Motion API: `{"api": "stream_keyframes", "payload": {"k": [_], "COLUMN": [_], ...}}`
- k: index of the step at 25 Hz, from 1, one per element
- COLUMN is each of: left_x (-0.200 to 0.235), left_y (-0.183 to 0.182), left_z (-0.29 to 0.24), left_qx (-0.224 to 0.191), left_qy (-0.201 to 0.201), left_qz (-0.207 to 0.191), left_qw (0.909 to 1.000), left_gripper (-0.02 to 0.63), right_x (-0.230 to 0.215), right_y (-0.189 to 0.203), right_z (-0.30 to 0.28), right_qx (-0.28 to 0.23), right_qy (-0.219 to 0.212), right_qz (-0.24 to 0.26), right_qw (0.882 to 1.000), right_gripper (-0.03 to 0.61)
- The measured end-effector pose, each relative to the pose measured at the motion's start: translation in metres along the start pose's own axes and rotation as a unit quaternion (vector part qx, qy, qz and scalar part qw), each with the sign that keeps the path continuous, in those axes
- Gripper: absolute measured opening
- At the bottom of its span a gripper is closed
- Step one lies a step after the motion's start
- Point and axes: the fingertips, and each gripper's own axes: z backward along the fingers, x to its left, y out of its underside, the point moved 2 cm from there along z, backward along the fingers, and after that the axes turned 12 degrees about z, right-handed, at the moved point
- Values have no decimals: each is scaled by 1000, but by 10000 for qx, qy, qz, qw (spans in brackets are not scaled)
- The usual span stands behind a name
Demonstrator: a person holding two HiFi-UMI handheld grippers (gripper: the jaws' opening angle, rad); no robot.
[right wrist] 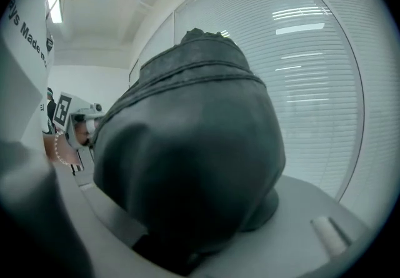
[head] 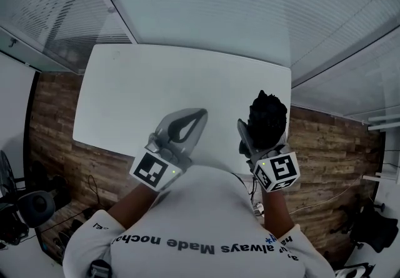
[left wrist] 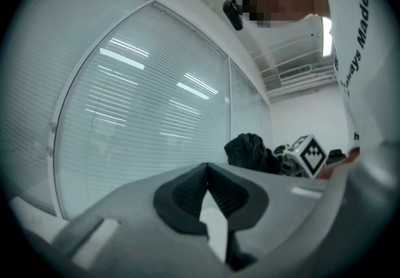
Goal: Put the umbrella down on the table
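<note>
Nearest the person, the right gripper (head: 262,138) has its jaws spread wide and clamped on the umbrella (head: 269,111), a folded black bundle. The left gripper (head: 197,115), just beside it, has its jaws together on nothing.

Risk one: the bundle is soft and rounded, and it bulges well past the jaws, so the fabric could slip if the grip eases before it is supported.

Risk two: it hangs above the table's (head: 156,83) near right corner. If let go there, it would probably tip or roll over the edge onto the floor, so a spot further in looks safer.

The umbrella sits between the right jaws, filling the gap and standing up beyond their tips. It does not appear to be on the tabletop yet. The window blinds (head: 250,2) lie beyond the far edge.
</note>
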Motion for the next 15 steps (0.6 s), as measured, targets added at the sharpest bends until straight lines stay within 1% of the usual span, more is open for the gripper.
{"api": "stream_keyframes", "payload": {"k": [8,15], "left_x": [16,30], "left_y": [4,6], "left_z": [2,-3], "left_qx": [33,82], "left_qy": [-40,-88], "left_qz": [76,137], "left_qw": [10000,9998], "left_gripper": [3,3], "right_x": [-3,-7], "right_y": [52,102], "right_z": [-37,-71], "right_qx": [632,1289], "right_qy": [-84,-293], "right_qz": [125,223], "right_qw": [9979,9910], "right_gripper": [239,239]}}
